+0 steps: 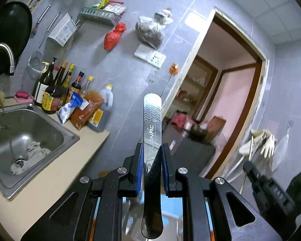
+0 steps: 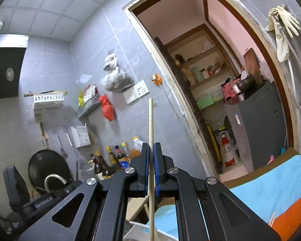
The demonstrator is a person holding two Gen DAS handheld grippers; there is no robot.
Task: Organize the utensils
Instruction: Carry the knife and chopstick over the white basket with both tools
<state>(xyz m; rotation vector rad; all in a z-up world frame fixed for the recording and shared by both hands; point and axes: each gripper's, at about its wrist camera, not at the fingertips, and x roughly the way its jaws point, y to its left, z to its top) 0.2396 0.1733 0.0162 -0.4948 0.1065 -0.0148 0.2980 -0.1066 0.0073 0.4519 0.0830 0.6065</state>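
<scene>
I see grey tiled walls [image 1: 120, 66] around a wood-framed doorway [image 2: 190, 108]; left of it, a steel sink [image 1: 30, 128] sits in a beige counter [image 1: 56, 166]

The left hand-held gripper [image 1: 152, 152] holds a metal utensil handle [image 1: 152, 118] between its pads, the handle pointing forward past the fingertips. To its left lies the desk [image 1: 56, 160] with a sink [image 1: 26, 132] set into it — a cloth [image 1: 33, 153] lies in the sink. A row of bottles [image 1: 56, 88] stands along the desk's back edge against the wall, with packets [image 1: 84, 108] just before them. A doorway [image 1: 220, 100] opens to the right. The right hand-held gripper [image 2: 151, 156] grips a chopstick [image 2: 151, 124] — it stands upright between the pads, the doorway to its right.
</scene>
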